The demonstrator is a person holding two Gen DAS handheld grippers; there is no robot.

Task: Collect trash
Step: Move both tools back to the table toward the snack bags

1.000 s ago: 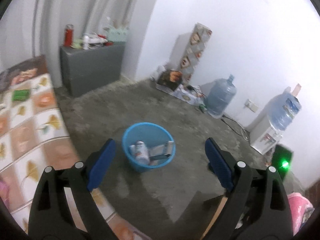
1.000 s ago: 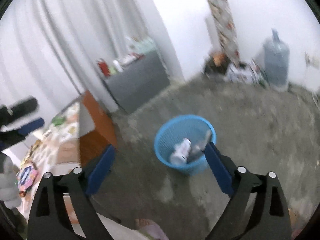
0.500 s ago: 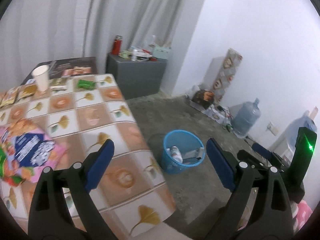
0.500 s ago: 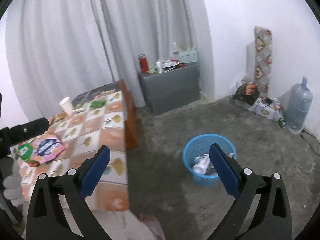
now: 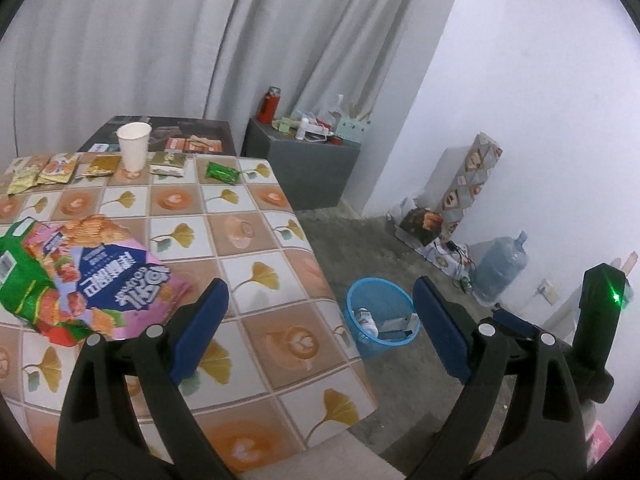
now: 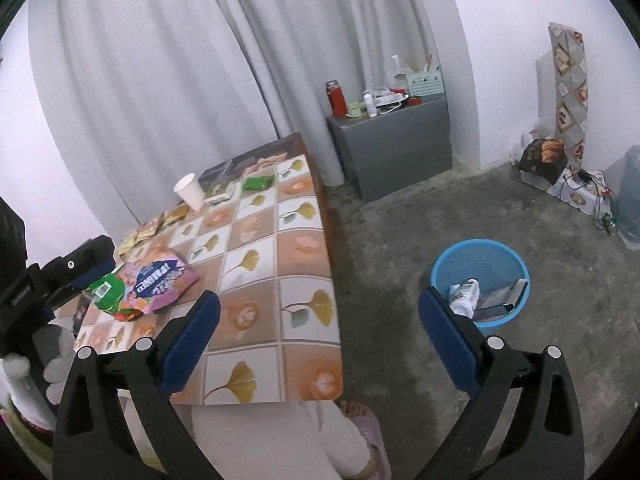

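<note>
Hovering above the near end of a tiled worktop [image 5: 256, 240], the left hand-held gripper [image 5: 320, 312] has its two blue-padded fingers spread wide with nothing between them. The right hand-held gripper [image 6: 318, 322] is likewise spread and holds nothing, hanging over the worktop's near corner and the grey floor [image 6: 400, 240] beside it. On the worktop lies a large crumpled snack bag [image 5: 80, 276], pink, blue and green, just ahead and to the left of the left gripper's left finger. Farther back stands an upright white paper cup [image 5: 134, 146], with a row of small flat wrappers [image 5: 44, 170] to its left and a green packet [image 5: 222, 172] to its right. On the floor just past the worktop's right edge sits a blue bin [image 5: 382, 316], well apart from the snack bag; inside it are a can and some flat packaging. Behind the worktop, against grey curtains, a grey cabinet [image 5: 308, 164] carries a red flask and small clutter. A large water bottle [image 5: 500, 268] stands by the white wall on the right.
</note>
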